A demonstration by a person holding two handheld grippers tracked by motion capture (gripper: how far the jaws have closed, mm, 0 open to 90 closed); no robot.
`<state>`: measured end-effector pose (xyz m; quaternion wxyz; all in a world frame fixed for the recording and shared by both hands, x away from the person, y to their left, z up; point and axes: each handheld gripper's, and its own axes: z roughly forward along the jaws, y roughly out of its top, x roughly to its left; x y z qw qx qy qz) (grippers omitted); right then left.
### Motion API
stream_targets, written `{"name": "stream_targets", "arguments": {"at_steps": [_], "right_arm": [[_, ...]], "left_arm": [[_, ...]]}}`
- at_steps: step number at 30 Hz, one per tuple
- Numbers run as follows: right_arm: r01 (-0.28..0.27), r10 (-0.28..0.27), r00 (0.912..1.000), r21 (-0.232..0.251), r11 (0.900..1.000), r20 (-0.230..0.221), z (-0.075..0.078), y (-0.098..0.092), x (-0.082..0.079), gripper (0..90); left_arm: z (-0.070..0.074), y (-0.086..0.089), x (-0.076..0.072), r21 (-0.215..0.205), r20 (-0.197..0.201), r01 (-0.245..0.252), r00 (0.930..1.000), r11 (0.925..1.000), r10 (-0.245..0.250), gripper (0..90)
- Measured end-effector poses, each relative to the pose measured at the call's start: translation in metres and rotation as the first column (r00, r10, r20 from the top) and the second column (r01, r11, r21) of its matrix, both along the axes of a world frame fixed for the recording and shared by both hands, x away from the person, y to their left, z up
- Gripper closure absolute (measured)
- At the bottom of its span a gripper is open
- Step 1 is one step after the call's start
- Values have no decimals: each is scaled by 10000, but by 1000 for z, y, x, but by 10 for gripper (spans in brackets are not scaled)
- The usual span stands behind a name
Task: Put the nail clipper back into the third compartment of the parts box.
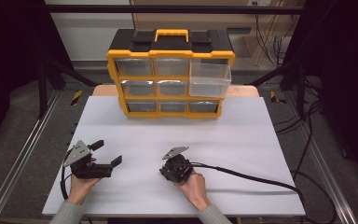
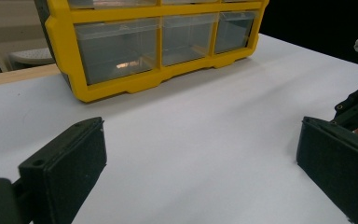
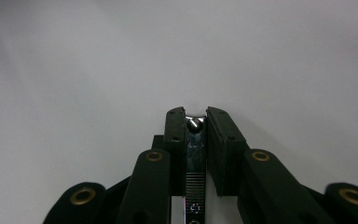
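Chrome nail clipper [image 3: 195,163] sits pinched between your right gripper [image 3: 196,122] jaws (nearly closed on it). Your left gripper [image 1: 106,153] gapes wide, empty, facing the yellow organizer [image 1: 170,74].

The yellow drawer cabinet [image 1: 170,74] stands at the far middle of the white table [image 1: 242,140], and its top right drawer [image 1: 209,78] juts toward the person, narrowing the approach there. Bare white surface lies between the cabinet's front and both grippers, wide enough to pass across. The left gripper [image 1: 106,153] sits near the left edge with jaws wide apart; the right gripper [image 1: 168,171], near the middle, clamps what may be a metal nail clipper [image 3: 194,163]. Its cable [image 1: 261,179] trails right across the near surface.
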<state>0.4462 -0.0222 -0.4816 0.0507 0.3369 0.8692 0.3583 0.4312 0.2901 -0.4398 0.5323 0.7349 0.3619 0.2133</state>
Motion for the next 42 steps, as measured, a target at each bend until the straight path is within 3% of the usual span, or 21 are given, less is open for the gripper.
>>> {"name": "stream_targets", "arguments": {"at_steps": [15, 24, 42], "right_arm": [[-4, 4, 9999, -38, 10000, -137, 4, -2, 2, 793], [-40, 41, 10000, 230, 9997, -62, 20, -7, 2, 794], [-70, 32, 9985, 680, 9977, 552, 50, -21, 1, 794]], "left_arm": [[0, 0, 0, 37, -6, -2, 10000, 10000, 2, 16], [0, 0, 0, 37, -12, -2, 10000, 10000, 2, 16], [0, 0, 0, 53, -26, -17, 10000, 10000, 17, 16]]}}
